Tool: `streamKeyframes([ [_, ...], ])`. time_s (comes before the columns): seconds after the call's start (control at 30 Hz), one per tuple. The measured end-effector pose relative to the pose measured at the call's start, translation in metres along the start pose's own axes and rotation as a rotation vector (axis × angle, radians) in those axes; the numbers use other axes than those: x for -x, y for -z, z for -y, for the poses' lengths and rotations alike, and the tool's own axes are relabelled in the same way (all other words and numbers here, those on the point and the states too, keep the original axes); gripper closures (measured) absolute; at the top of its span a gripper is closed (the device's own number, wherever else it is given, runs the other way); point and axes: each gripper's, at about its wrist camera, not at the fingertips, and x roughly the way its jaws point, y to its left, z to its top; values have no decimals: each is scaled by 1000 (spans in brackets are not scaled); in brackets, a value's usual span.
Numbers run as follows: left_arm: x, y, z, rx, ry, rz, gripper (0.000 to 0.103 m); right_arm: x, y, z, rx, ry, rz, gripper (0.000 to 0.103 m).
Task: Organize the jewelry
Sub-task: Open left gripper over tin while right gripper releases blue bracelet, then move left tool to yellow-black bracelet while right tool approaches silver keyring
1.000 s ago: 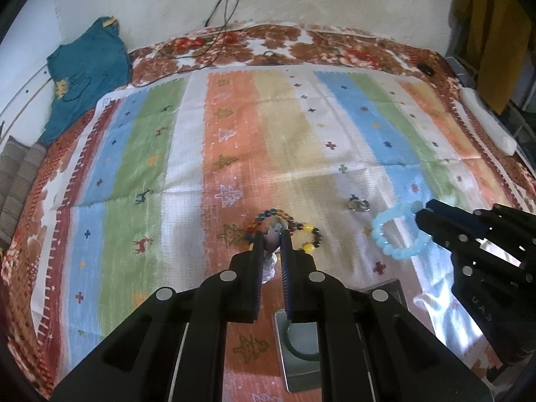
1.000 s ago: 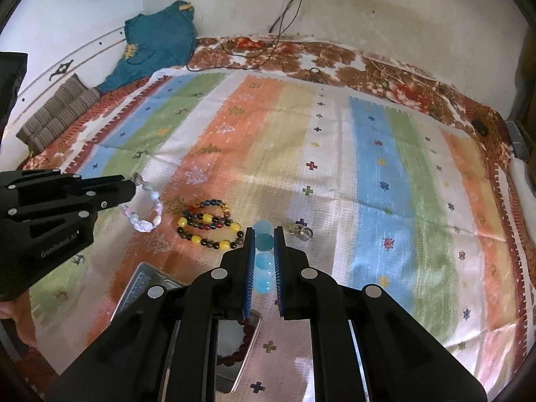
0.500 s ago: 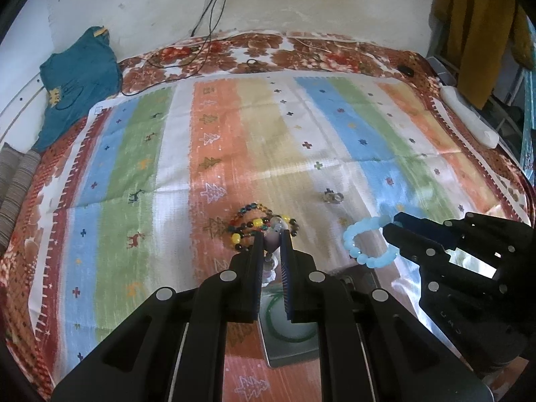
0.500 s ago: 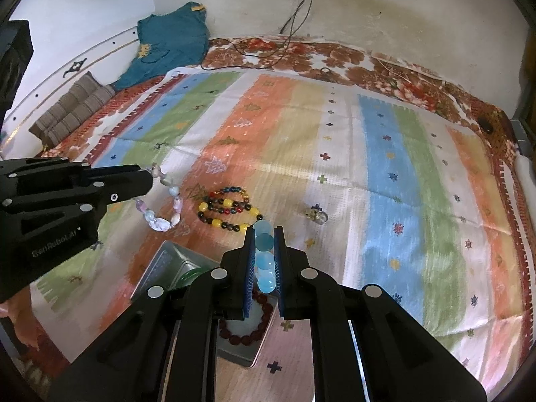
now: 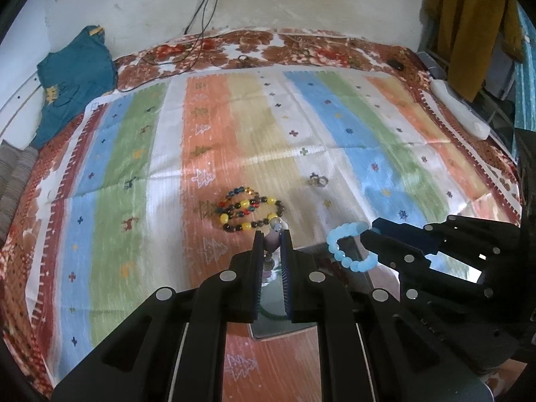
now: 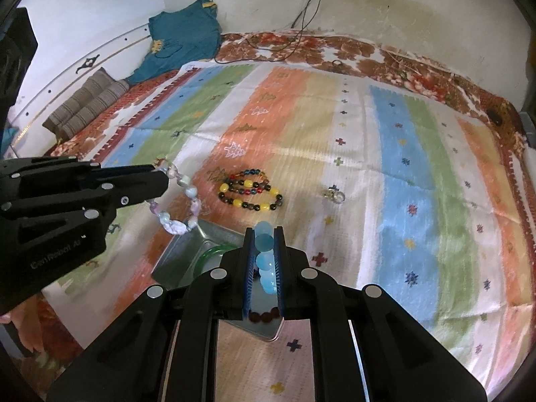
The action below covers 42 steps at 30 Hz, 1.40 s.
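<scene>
Both grippers are carrying bracelets toward the metal tray [image 6: 187, 251] that sits on the striped bedspread [image 6: 418, 174] in the lower middle of each wrist view. The left gripper [image 5: 272, 234] has its fingers clenched on a pale pink-and-white stone bracelet [image 6: 182, 207], which in the right wrist view dangles from the fingertips at centre left, its lowest beads just above the tray's far left corner. The right gripper [image 6: 264, 234] has its fingers clenched on a light blue bead bracelet [image 5: 348, 248]; in the left wrist view that loop hangs at centre right, over the tray's right part. Already in the tray are a green bangle [image 6: 209, 254] and a dark red bead bracelet [image 6: 264, 316], partly hidden behind the fingers. Still out on the bedspread are a multicoloured bead necklace [image 5: 249, 212], coiled just beyond the tray, and a small ring [image 5: 318, 179] well to its right. To do the step well, I judge that each loop should be brought fully inside the tray's rim before the fingers let go, since a bracelet hanging at the edge could drape over the rim or slip onto the cloth. Lowering until the bottom beads rest on the tray floor, then releasing, would stop them bouncing. The two grippers are near each other here, so setting down one at a time, in separate bare patches away from the bangle, would avoid tangling.
</scene>
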Motion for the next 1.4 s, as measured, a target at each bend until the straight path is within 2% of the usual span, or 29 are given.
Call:
streamKeyframes([
  [0.03,1,1,0,5,-4,0,85,1,1,0,3,7,0,88],
  [0.13,4,-1,-5,29,-21,13,81,5,0,2,17,50,18,68],
  [0.2,4,-3,-12,52,-23,16,80,4,-2,8,5,62,20,68],
  [0.33,-6,-4,-19,67,-44,-7,72,-3,-5,20,-17,81,1,68],
  [0.47,-18,-6,-25,76,-63,-36,69,-12,-11,30,-24,96,-14,63],
  [0.53,-21,-8,-27,79,-65,-42,59,-16,-13,35,-29,100,-22,61],
  [0.57,-23,-9,-28,82,-62,-47,58,-19,-14,37,-30,102,-29,61],
  [0.97,-61,-16,-42,70,-68,-136,56,-39,-23,68,-25,86,-90,47],
  [1.03,-63,-17,-46,80,-50,-148,55,-40,-26,74,-24,85,-89,46],
  [1.13,-67,-19,-49,75,-68,-150,52,-44,-27,79,-28,80,-101,45],
  [1.4,-87,-23,-53,68,-87,-185,51,-63,-29,81,-8,98,-140,42],
])
